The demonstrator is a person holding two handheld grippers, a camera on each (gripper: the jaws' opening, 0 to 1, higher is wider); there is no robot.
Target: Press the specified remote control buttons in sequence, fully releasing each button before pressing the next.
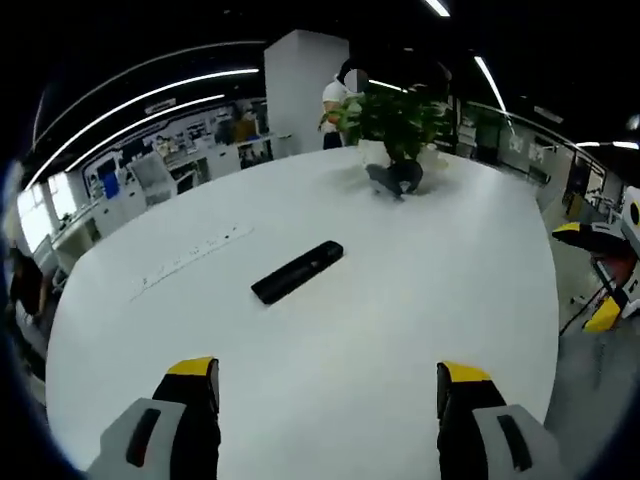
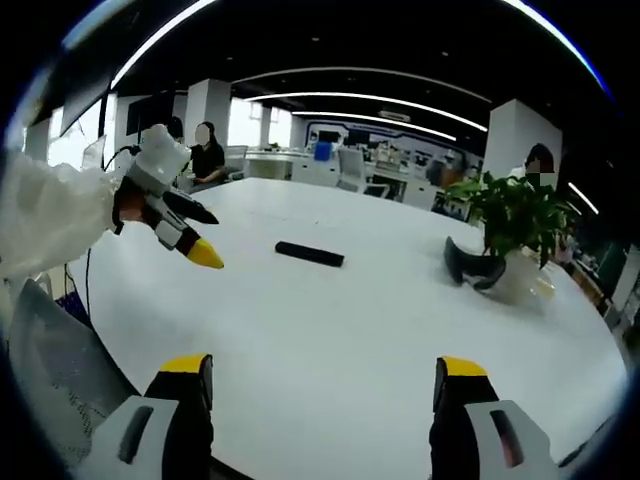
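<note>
Left gripper (image 1: pixel 327 385): jaws spread wide, nothing held; remote control (image 1: pixel 297 272) seen ahead of fingertips, lying apart on white table (image 1: pixel 420 300). Right gripper (image 2: pixel 324 380): likewise wide and empty (remote farther off); potted plant (image 2: pixel 515 225) noted beyond right fingertip.

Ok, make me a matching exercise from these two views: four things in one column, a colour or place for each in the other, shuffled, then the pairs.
Things:
1. remote control
2. potted plant
3. table
4. tips of the left gripper fingers

Descriptions:
A. white
B. yellow
C. black, lying flat mid-table
D. green leaves, at the table's far side

Pairs: 1-C, 2-D, 3-A, 4-B
</note>
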